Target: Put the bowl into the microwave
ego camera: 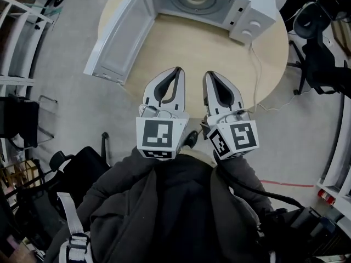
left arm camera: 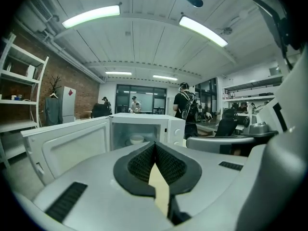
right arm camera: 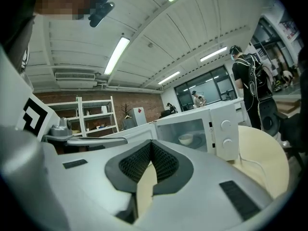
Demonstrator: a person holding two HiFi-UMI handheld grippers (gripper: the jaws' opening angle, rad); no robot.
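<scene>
One microwave (ego camera: 249,23), one bowl (left arm camera: 136,139) — two grippers (ego camera: 178,71) (ego camera: 210,75).

The person wears a dark grey jacket (ego camera: 164,212) crossed by a pale grey strap (ego camera: 70,212) with a dark buckle. The left gripper (ego camera: 177,70) and the right gripper (ego camera: 209,74) are each a pale grey shell. Black ribbed pads (left arm camera: 139,163) line the inside of the jaws, and behind the jaws sits a white cube (ego camera: 159,136) printed with black square markers. A black cable (ego camera: 258,193) trails back from behind the right gripper's cube.
</scene>
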